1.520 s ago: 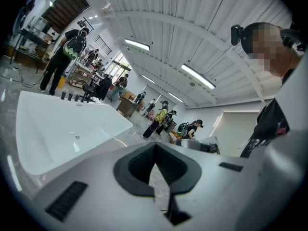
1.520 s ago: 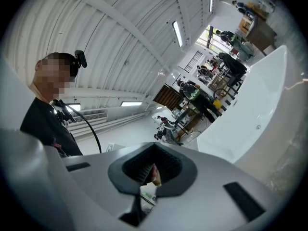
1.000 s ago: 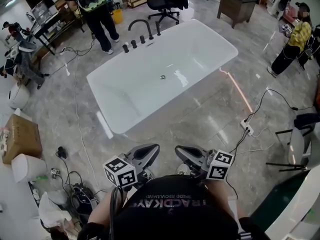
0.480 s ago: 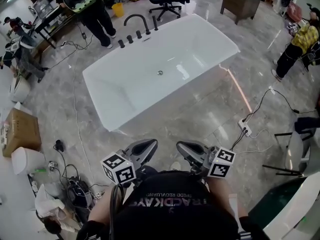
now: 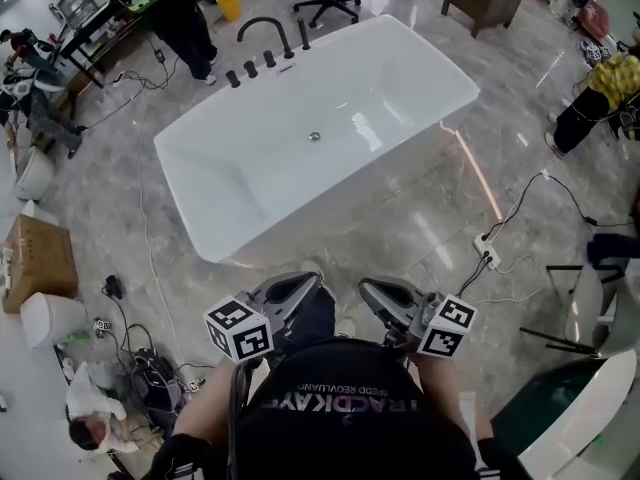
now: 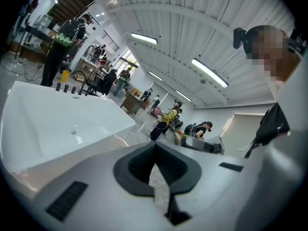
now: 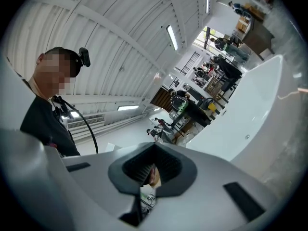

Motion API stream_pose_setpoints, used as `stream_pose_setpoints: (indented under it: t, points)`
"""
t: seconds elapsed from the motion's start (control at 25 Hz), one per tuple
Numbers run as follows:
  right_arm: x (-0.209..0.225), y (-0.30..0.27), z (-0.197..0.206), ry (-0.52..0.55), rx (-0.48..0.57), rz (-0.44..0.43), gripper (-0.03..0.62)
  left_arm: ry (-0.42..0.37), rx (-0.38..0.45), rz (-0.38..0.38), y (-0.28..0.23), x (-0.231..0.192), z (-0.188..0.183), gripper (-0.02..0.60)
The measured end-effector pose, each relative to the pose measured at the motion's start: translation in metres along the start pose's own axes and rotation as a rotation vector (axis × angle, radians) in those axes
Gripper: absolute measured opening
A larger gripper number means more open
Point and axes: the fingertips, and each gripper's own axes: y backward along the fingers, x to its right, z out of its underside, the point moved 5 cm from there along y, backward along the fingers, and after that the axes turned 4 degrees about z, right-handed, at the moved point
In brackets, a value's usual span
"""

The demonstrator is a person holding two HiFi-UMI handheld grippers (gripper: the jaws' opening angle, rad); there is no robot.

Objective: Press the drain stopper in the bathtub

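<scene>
1. The dark fingers [image 6: 137,166] of your left gripper [image 5: 288,293] are pressed together, with only a thin slit between them and nothing held.
2. The fingers [image 7: 169,166] of your right gripper [image 5: 385,301] are closed the same way and are also empty.
3. Both grippers sit side by side just in front of your chest, above the grey floor [image 5: 400,218]. Their tips aim toward 12 o'clock.
4. The white bathtub [image 5: 220,223] lies well apart from the grippers at 12 o'clock and is set diagonally on the floor.
5. The drain stopper [image 5: 314,136] is a small metal disc in the middle of the tub's bottom. Nothing touches it.
6. A black faucet [image 5: 262,30] with a row of knobs stands on the tub's rim at 11 o'clock.
7. A power strip [image 5: 489,254] lies on the floor at 2 o'clock from your right gripper, and a cardboard box [image 5: 38,263] lies at 9 o'clock from your left.
</scene>
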Motion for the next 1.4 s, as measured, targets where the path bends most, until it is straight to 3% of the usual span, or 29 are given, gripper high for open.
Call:
stream_pose_setpoints:
  t: [0.32, 0.8, 1.08, 1.4]
  points:
    - [0.044, -0.026, -0.037, 0.034, -0.001, 0.060, 0.011, 0.012, -0.010, 0.042, -0.044, -0.050, -0.038, 0.008]
    - [0.110, -0.124, -0.115, 0.051, -0.007, 0.073, 0.011, 0.021, -0.014, 0.029, -0.071, -0.144, -0.132, 0.008]
    - [0.141, -0.163, -0.154, 0.061, -0.034, 0.049, 0.011, 0.035, 0.015, -0.017, -0.077, -0.178, -0.163, 0.008]
    - [0.203, -0.184, -0.208, 0.051, -0.136, -0.033, 0.011, 0.068, 0.104, -0.155, -0.109, -0.202, -0.189, 0.008]
